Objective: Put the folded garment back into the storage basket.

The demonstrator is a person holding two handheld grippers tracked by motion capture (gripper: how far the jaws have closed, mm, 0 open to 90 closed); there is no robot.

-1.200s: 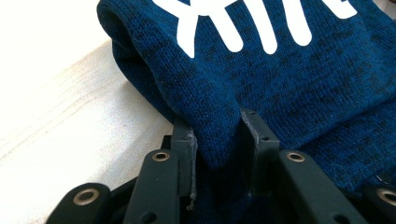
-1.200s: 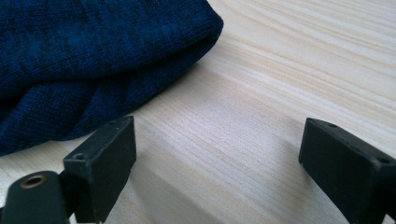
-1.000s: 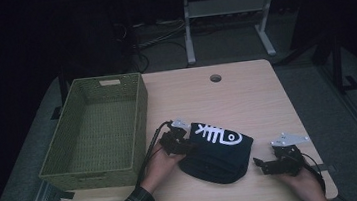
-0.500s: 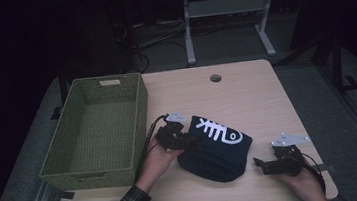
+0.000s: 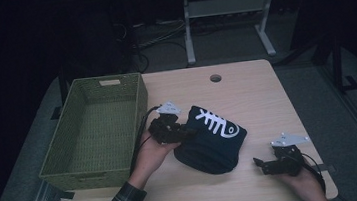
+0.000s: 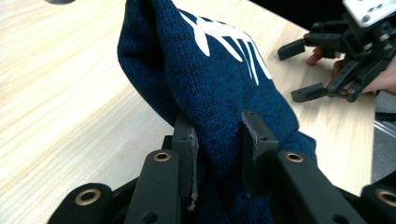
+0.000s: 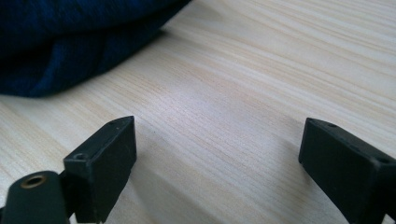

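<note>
Beanie pinched between left gripper jaws, edge lifted.

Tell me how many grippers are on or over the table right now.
2. The left gripper is beside the green basket, clamped on the dark blue knit hat; the right gripper sits open near the table's front right corner.

The left tool hides the dark blue knit hat's pinched edge

No readable text or labels
</note>
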